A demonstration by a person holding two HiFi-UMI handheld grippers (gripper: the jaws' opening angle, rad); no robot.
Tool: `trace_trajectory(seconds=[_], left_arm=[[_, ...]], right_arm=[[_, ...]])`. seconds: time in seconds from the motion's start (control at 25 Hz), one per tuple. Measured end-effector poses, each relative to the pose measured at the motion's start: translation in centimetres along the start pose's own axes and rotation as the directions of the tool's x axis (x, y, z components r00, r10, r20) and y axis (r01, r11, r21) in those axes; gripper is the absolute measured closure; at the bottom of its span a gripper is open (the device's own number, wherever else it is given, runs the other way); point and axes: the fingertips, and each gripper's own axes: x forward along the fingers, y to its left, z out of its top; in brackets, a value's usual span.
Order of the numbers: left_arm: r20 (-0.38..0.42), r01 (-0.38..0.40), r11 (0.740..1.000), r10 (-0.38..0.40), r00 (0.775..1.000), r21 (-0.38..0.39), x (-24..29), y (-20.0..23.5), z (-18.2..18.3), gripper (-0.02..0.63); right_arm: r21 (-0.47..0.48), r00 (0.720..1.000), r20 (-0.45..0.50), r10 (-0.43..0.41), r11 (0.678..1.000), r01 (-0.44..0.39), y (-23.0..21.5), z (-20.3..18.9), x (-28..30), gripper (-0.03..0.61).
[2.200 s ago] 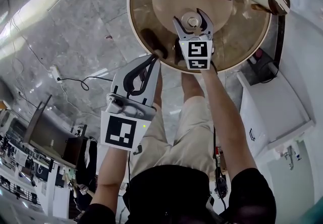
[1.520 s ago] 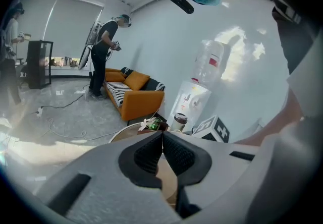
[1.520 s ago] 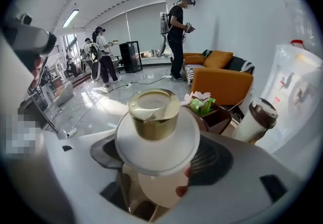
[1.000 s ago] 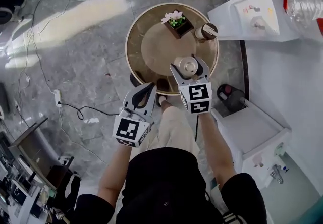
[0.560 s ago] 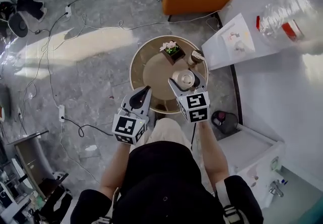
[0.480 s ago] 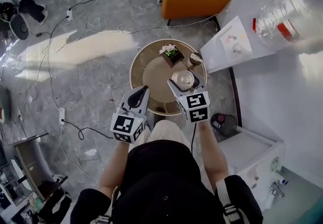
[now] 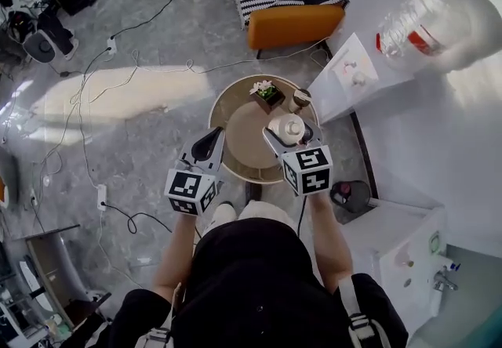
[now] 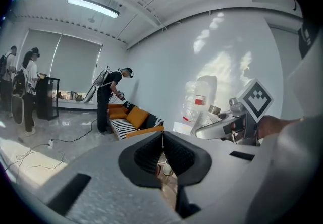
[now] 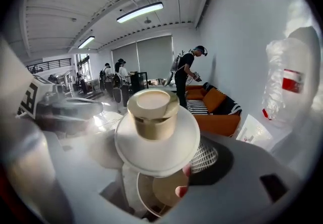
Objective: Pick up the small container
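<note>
Change: the table [image 7: 239, 115] is looking far smaller in the head view than it did two seconds ago, when it was filling the top of the frame. The person is rising and drawing away from it.
Small container [image 7: 288, 128]: it is riding high above the table, clear of the surface, with its gold cap facing up.
Right gripper [image 7: 290, 136]: its fingers are clamping the white container from both sides, just as they were doing a second ago lower down.
Left gripper [image 8: 162, 150]: its fingers are pressing together on nothing, hanging over the table's near-left edge.
Left behind: the potted plant [image 7: 267, 93] and a second jar [image 7: 299, 97] are sitting at the table's far side.
Meaning: I am judging the pick-up as done; only a steady hold is mattering now.
</note>
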Motion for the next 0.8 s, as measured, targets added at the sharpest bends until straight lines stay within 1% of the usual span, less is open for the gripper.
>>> trace_trajectory(seconds=[0.12, 0.48, 0.64, 0.8], left_arm=[[0.012, 0.029, 1.0, -0.028, 1.0, -0.012, -2.3, 0.0, 0.7, 0.595], [0.005, 0.148, 0.989, -0.148, 0.989, 0.008, -7.3, -1.5, 0.3, 0.595], [0.01, 0.19, 0.981, -0.19, 0.982, 0.025, -8.1, -2.7, 0.3, 0.595], [0.0, 0.233, 0.972, -0.234, 0.972, 0.032, -8.8, -4.6, 0.2, 0.595]], right_arm=[[-0.003, 1.0, 0.011, -0.004, 1.0, 0.004, 2.4, 0.5, -1.9, 0.241], [-0.016, 0.998, 0.04, -0.04, 0.999, 0.04, 9.0, 0.6, -6.5, 0.241], [-0.008, 0.995, 0.068, -0.067, 0.998, 0.067, 10.4, 0.7, -8.8, 0.241], [-0.009, 0.993, 0.064, -0.099, 0.995, 0.1, 11.2, 0.2, -11.1, 0.241]])
